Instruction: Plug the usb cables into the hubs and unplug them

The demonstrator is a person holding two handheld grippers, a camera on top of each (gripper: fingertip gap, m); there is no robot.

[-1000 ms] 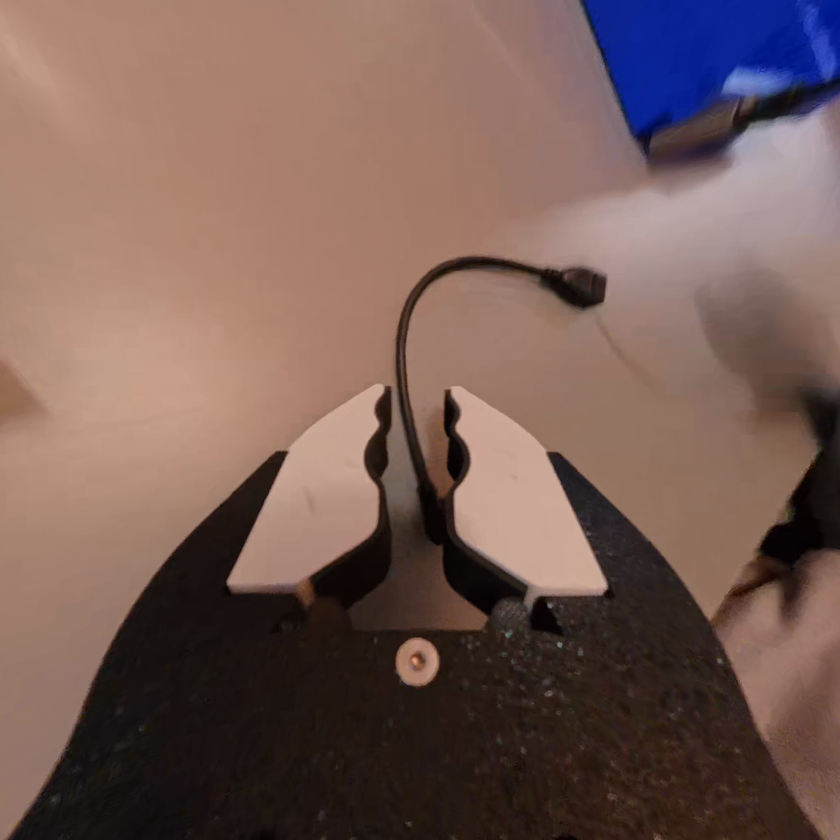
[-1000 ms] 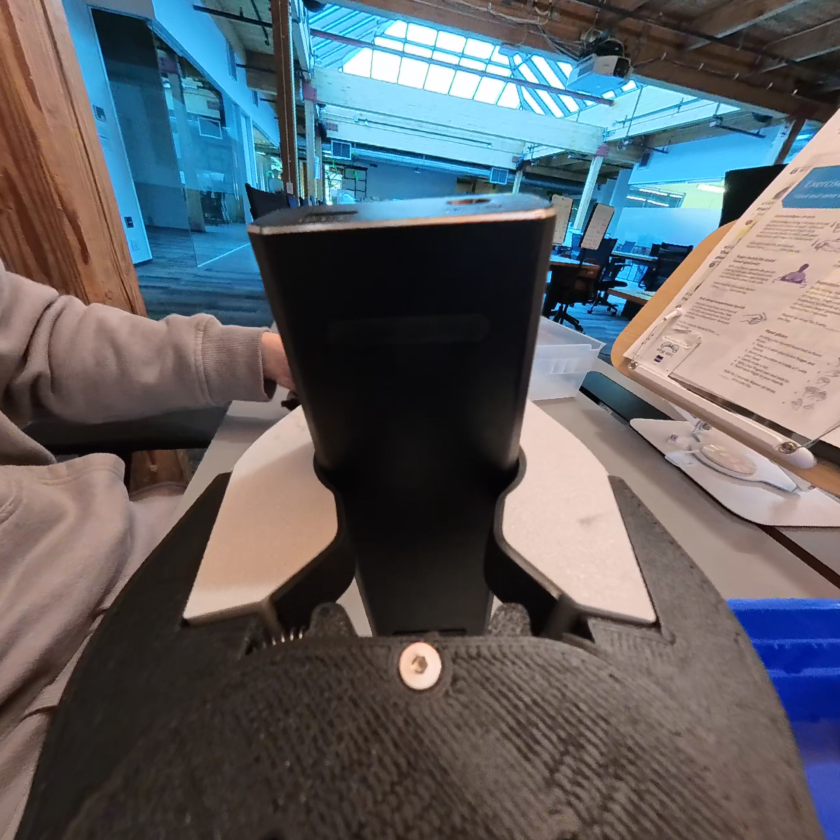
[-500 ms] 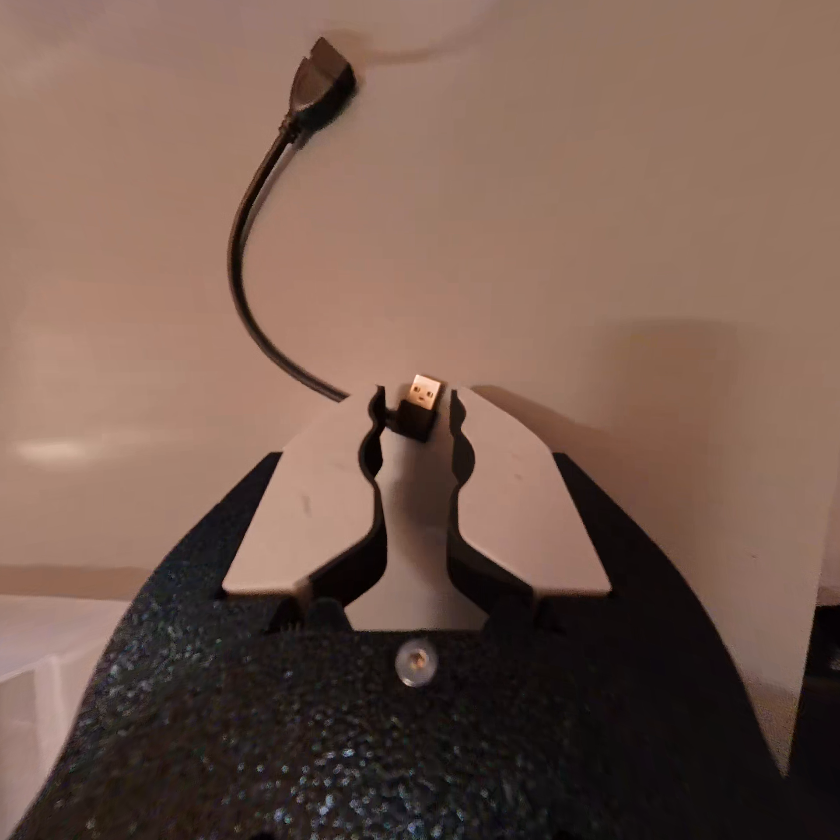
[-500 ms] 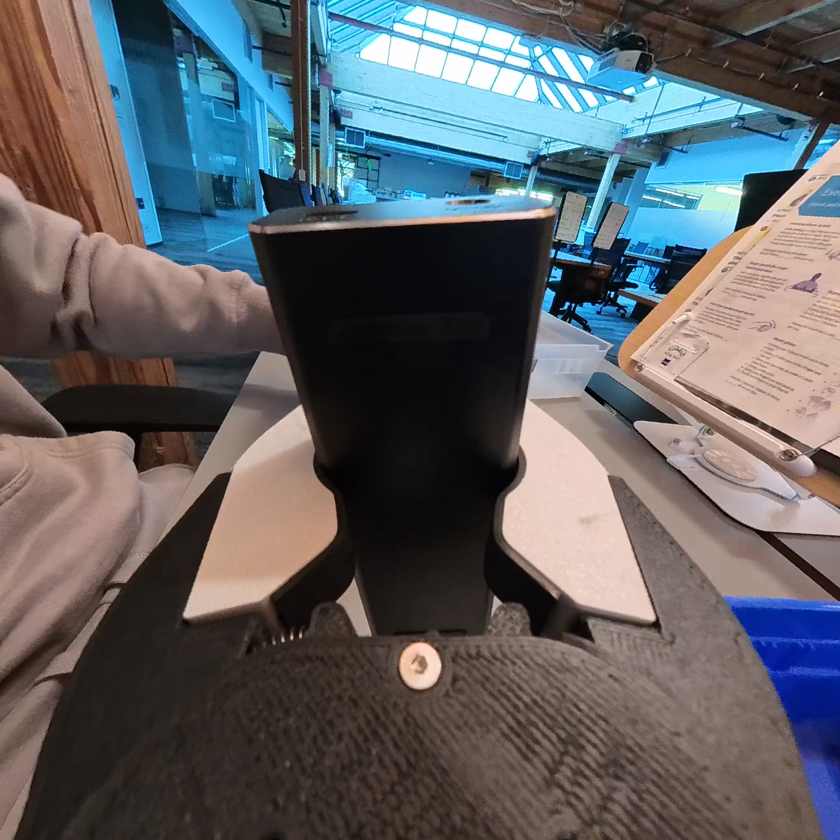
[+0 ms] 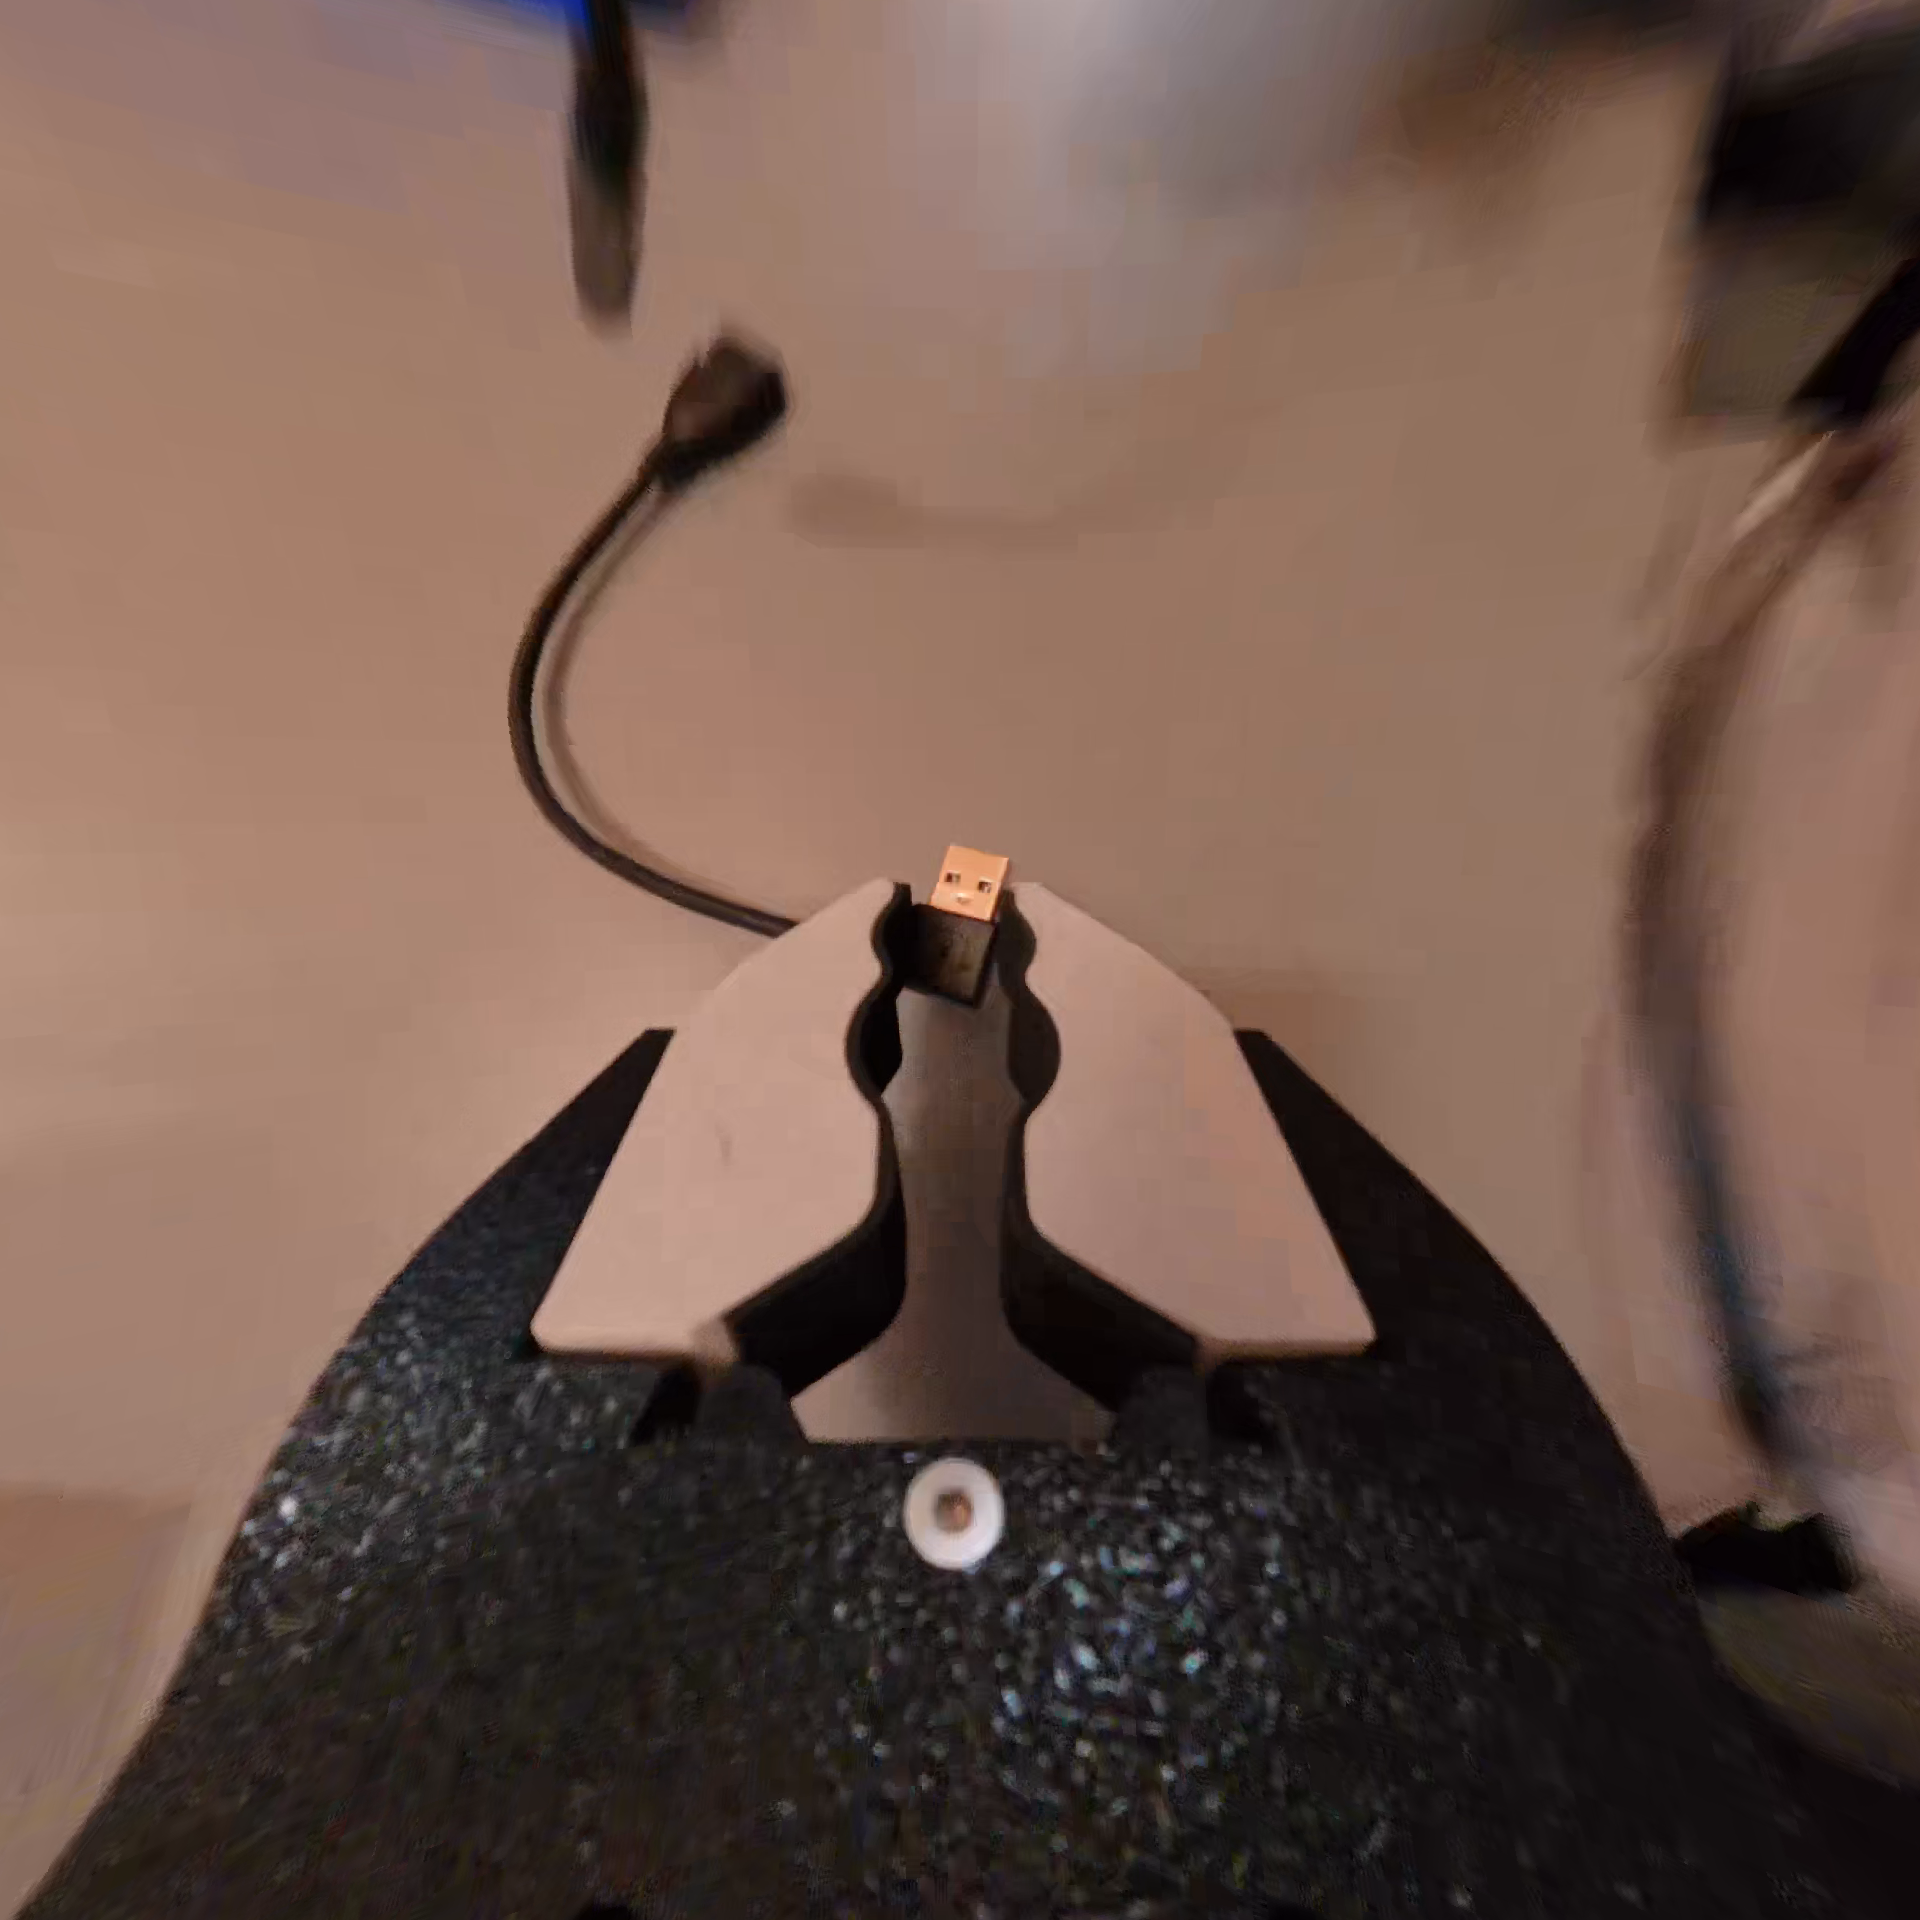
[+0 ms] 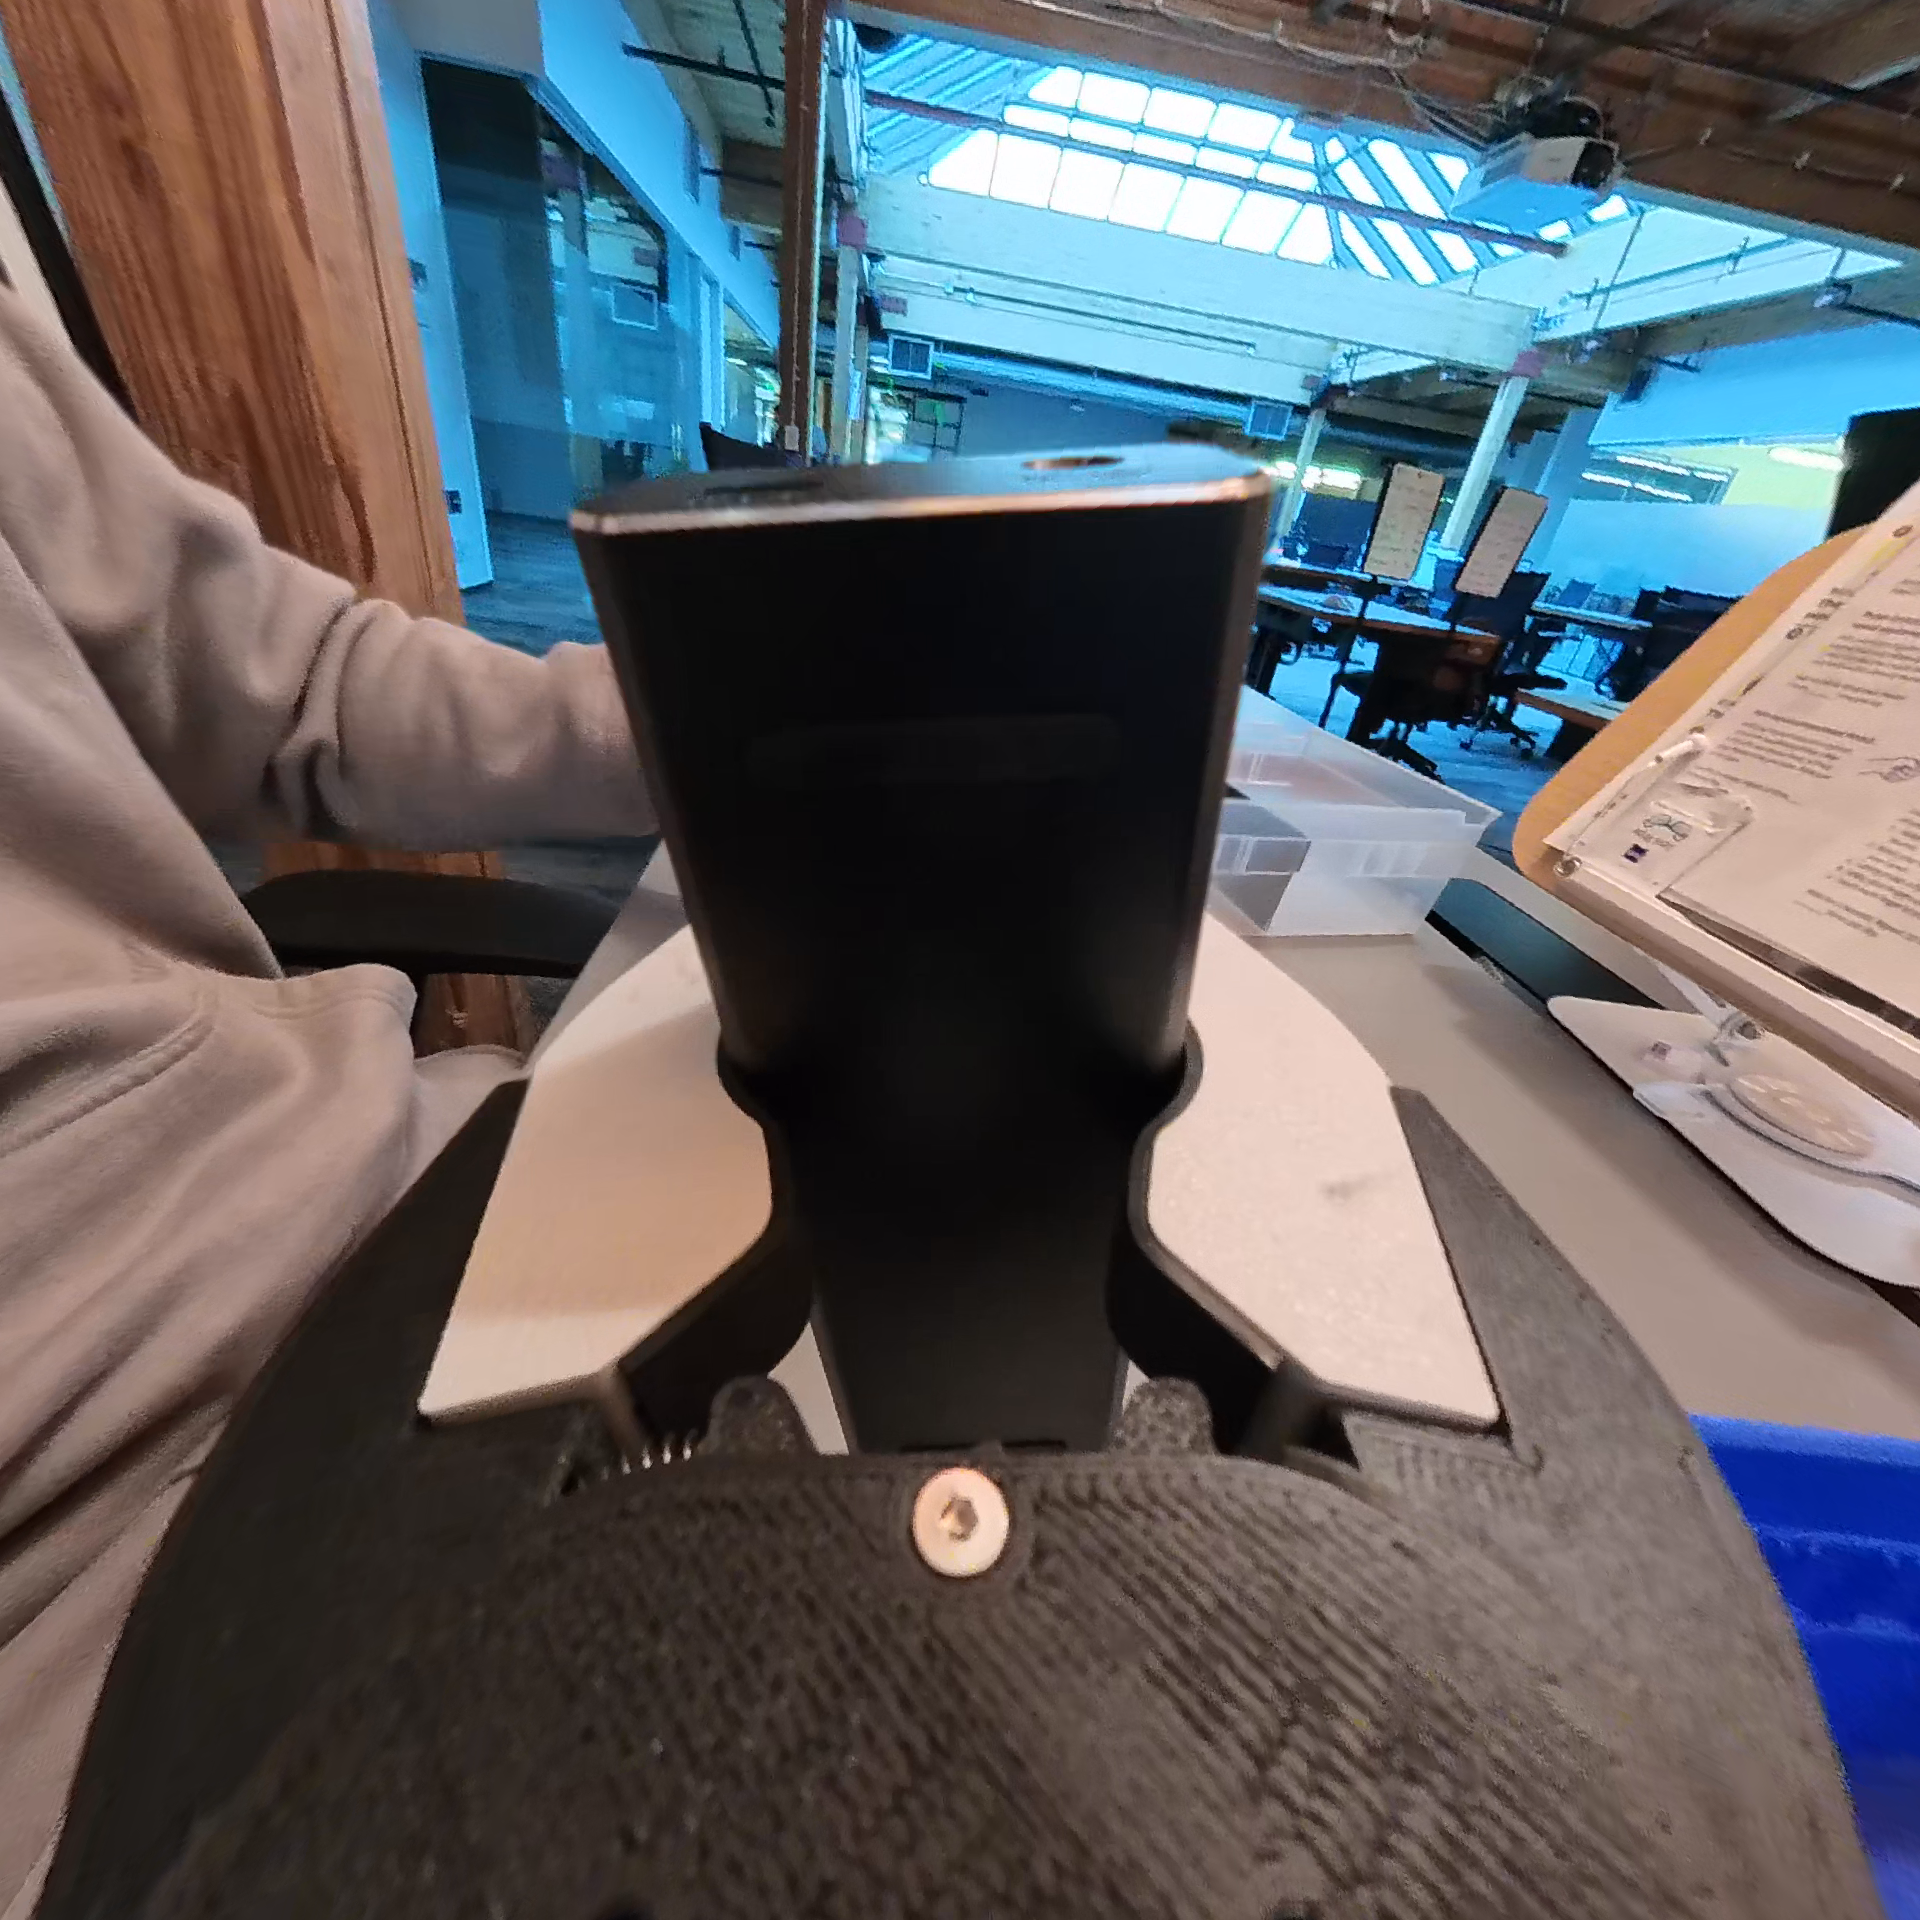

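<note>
In the left wrist view my left gripper (image 5: 956,914) is shut on the black housing of a USB plug (image 5: 961,925). Its metal tip sticks out forward past the fingertips. The short black cable (image 5: 540,707) curves off to the left and ends in a black socket end (image 5: 722,410) over the beige table (image 5: 260,623). In the right wrist view my right gripper (image 6: 961,1049) is shut on a black hub (image 6: 925,769). It holds the hub upright, lifted above the table. The hub's top face with its ports points away.
In the right wrist view a person's grey sleeve (image 6: 208,727) is at the left, a clear plastic bin (image 6: 1340,831) lies behind the hub, a document stand with papers (image 6: 1766,790) stands at the right, and a blue bin (image 6: 1829,1590) is at the lower right. The left wrist view's right side is blurred.
The left gripper has swung with the plug in it, so the cable's socket end now sits lower and nearer. The right gripper keeps the hub upright and has tilted slightly.
</note>
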